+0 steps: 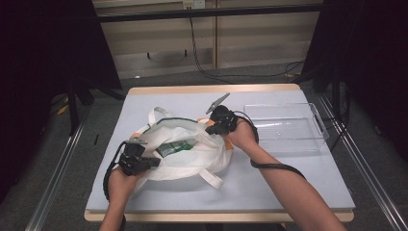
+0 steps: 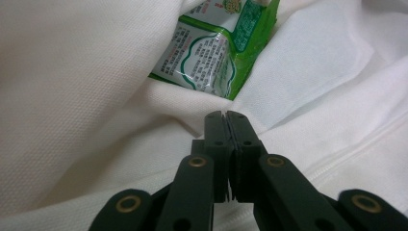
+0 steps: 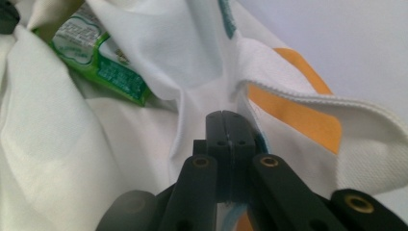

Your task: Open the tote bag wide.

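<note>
Your left gripper (image 1: 153, 162) & right gripper (image 1: 208, 129) are both clamped on the white bag (image 1: 185, 154) rim, 8 and 1 o'clock, mid counter (image 1: 288, 178), green packet (image 1: 175, 147) inside.

Bag (image 1: 192, 154): white woven cloth, matt, fine pebbly weave, w/ orange patches (image 3: 298, 113); packet (image 2: 211, 53) inside: green/white plastic film, glossy, crinkled; tray (image 1: 284, 126): clear plastic, smooth, shiny; table top (image 1: 288, 178): pale grey-blue, matt, smooth, w/ light wood edge; left gripper (image 2: 225, 118) & right gripper (image 3: 224, 117): black matt plastic, brass-look rivets.
</note>
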### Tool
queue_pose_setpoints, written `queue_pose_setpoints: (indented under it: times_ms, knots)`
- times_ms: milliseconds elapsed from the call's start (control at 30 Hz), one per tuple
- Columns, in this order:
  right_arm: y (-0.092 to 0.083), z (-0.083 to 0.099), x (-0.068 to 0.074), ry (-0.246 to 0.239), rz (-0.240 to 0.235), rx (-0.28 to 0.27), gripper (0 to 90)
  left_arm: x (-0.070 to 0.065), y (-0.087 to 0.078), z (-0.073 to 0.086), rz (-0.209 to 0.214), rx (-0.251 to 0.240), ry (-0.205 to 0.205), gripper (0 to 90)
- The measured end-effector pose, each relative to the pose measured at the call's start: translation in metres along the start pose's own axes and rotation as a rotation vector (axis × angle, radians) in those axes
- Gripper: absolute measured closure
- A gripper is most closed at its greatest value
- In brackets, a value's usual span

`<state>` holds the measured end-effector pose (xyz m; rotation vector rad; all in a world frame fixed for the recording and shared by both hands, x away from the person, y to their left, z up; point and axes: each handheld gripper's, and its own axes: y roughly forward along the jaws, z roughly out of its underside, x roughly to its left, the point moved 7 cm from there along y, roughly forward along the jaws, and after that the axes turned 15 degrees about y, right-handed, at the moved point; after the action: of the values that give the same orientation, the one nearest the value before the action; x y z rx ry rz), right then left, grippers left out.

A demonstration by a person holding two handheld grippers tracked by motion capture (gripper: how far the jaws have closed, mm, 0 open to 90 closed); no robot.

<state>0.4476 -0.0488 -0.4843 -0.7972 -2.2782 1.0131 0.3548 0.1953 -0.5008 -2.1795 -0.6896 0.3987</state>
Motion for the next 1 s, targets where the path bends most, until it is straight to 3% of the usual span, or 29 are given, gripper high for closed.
queue_pose_setpoints:
  times_ms: [167,400,433,600,700,833,1000]
  knots:
    - [0.0,0.002,-0.006,0.066,0.04,-0.016,90.0,0.001,0.0,0.003,-0.002,0.016,0.01,88.7]
    - [0.0,0.002,-0.01,0.098,0.075,-0.032,90.0,0.001,0.002,0.006,-0.003,0.026,0.009,89.1]
    - [0.001,0.002,-0.01,0.084,0.068,-0.033,90.0,0.0,0.002,0.006,-0.001,0.016,-0.002,89.1]
    - [-0.004,0.001,-0.007,0.079,0.038,-0.072,90.0,-0.001,-0.001,0.002,-0.004,0.022,0.023,87.6]
    - [-0.006,0.001,-0.004,0.073,0.015,-0.093,90.0,-0.004,-0.004,-0.004,0.019,-0.002,0.03,87.1]
    - [-0.009,-0.001,0.0,0.081,-0.007,-0.11,90.0,-0.004,-0.01,-0.01,0.017,-0.018,0.035,84.7]
    - [-0.019,-0.003,0.008,0.057,-0.03,-0.132,89.8,0.0,-0.013,-0.011,0.002,-0.04,0.021,84.8]
